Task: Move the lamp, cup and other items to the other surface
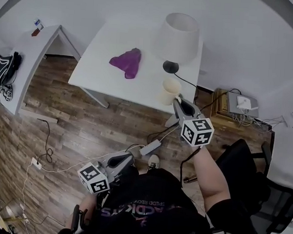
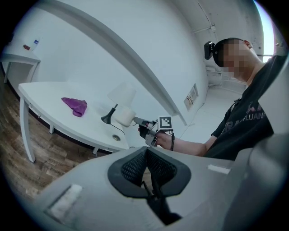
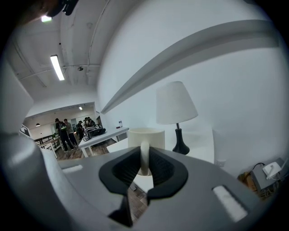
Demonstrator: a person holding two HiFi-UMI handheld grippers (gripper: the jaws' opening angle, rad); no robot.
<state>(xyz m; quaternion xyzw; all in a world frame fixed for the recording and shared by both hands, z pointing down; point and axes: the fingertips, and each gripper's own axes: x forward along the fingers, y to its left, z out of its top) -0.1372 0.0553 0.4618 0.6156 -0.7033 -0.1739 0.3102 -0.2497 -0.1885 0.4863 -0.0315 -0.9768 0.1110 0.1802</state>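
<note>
Fingers (image 3: 125, 170) of the right gripper (image 1: 178, 100) were clamped on the handle of the cup (image 1: 170, 90), at the table's (image 1: 105, 62) edge beside the lamp (image 1: 178, 37), while the left gripper (image 1: 126, 161) was closed and empty, so carrying the cup level to the other surface (image 1: 37, 48) seemed next.

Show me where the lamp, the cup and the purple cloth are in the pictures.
lamp (image 1: 178, 37): head view, middle of its white shade.
cup (image 1: 166, 94): head view, its outer wall.
purple cloth (image 1: 127, 63): head view, centre of the crumpled fabric.

One lamp (image 1: 178, 38), one cup (image 1: 170, 90), one purple cloth (image 1: 126, 62) and two tables (image 1: 98, 61) (image 1: 29, 52) (both white).
</note>
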